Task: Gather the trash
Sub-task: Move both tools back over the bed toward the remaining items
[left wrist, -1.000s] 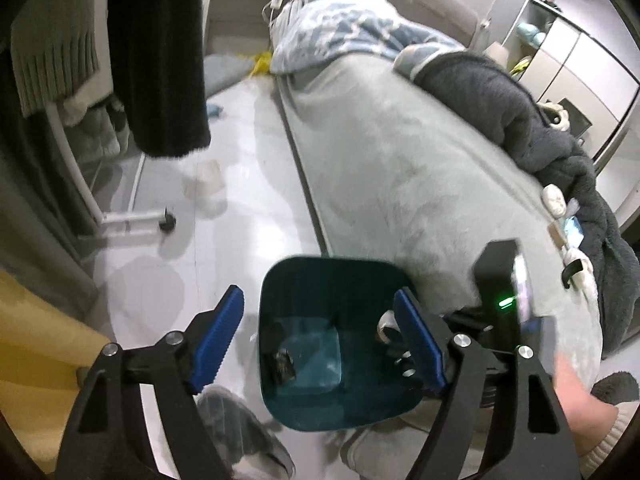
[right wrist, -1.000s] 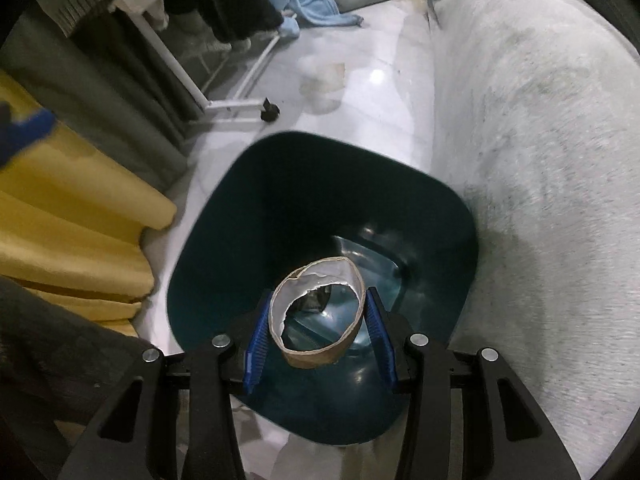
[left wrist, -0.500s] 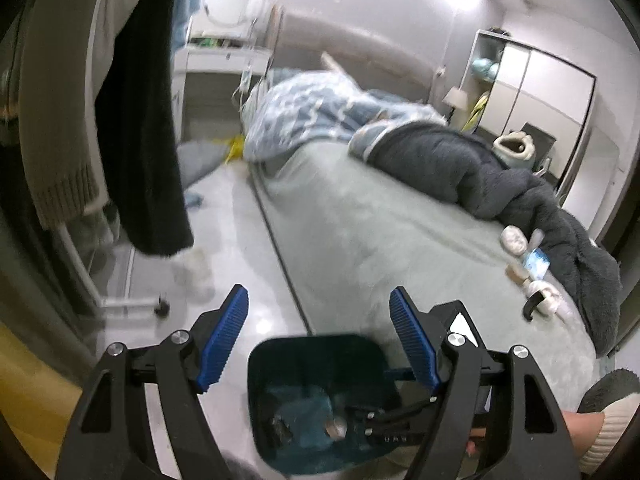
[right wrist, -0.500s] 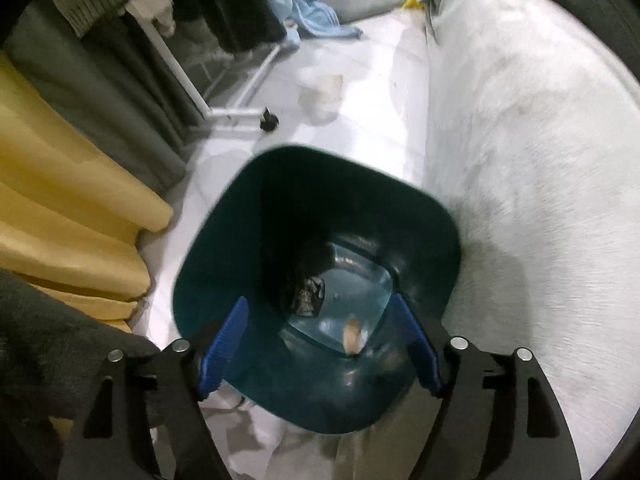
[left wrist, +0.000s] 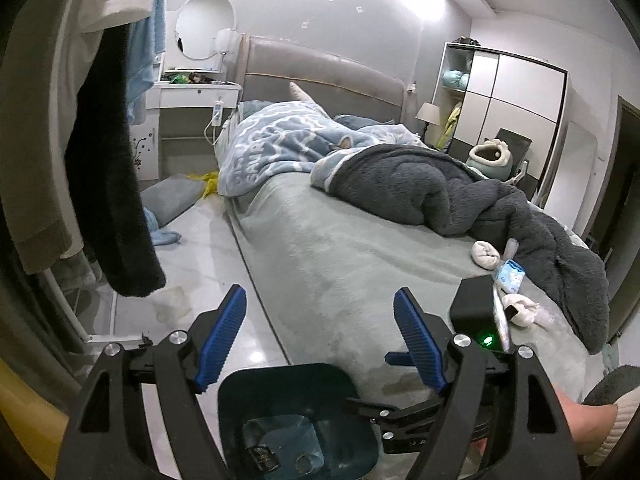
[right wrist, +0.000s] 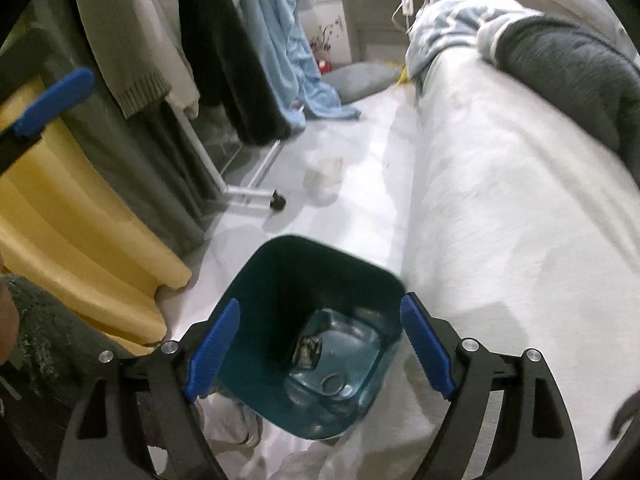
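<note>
Presently: one dark teal bin (right wrist: 316, 320) on the floor beside the bed (left wrist: 340, 264), handy for drops, a cardboard ring (right wrist: 334, 384) in its bottom; right gripper (right wrist: 320, 348) above it, spread wide, empty; left gripper (left wrist: 320, 340) likewise, aimed at wrappers (left wrist: 508, 276) farther along the bed.

Dark teal bin (right wrist: 280, 280), yellow curtain (right wrist: 80, 220)

The bin (right wrist: 316, 336) is set on the floor (right wrist: 360, 200), just beside the bed (right wrist: 500, 220) and to its left. A cardboard ring (right wrist: 333, 384) and a wrapper (right wrist: 308, 354) are seen inside the bin. A clothes rack (right wrist: 248, 184) is placed beyond the bin, hung with garments (right wrist: 224, 40).
</note>
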A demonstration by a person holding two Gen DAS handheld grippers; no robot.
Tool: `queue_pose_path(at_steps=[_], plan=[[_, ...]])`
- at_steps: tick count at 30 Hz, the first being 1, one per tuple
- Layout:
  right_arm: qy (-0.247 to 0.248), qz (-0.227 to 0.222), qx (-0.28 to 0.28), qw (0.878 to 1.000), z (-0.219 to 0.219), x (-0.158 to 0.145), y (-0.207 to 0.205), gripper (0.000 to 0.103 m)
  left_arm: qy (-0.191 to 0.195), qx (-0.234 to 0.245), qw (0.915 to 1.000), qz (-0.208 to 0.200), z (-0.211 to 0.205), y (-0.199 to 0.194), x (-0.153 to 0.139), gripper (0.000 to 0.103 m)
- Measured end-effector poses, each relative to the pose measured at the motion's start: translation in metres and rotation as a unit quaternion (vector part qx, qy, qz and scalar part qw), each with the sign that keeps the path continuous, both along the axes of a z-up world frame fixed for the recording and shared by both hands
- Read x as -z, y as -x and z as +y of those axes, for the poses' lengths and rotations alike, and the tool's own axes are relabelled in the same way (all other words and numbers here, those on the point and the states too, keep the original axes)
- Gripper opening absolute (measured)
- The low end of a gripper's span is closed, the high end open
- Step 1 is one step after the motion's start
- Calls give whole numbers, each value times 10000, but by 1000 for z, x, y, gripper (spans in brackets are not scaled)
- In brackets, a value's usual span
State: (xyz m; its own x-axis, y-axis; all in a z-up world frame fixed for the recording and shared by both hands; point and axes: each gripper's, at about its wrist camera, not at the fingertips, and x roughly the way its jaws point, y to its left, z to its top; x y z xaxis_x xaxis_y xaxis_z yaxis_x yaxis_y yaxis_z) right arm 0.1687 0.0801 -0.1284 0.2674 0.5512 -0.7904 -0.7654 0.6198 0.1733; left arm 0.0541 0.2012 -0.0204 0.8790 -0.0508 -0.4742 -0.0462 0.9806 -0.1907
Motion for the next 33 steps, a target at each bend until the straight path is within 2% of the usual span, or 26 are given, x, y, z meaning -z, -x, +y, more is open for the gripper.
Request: queue_pose_path(at_steps=[8, 16, 24, 33], plan=[[-240, -419, 185, 9987, -43, -32, -2, 85, 63, 200, 9996, -175, -30, -11, -6, 79], [-322, -698, 492, 9958, -92, -51, -7, 85, -7, 501, 9985, -210, -63, -25, -7, 79], [-330, -1053, 794, 9907, -139, -66, -13, 86, -37, 852, 9963, -59, -100, -43, 4, 79], [-232, -1349, 822, 9872, -189, -74, -14, 86, -4, 1388, 9902, 156, -141, -66, 14, 79]])
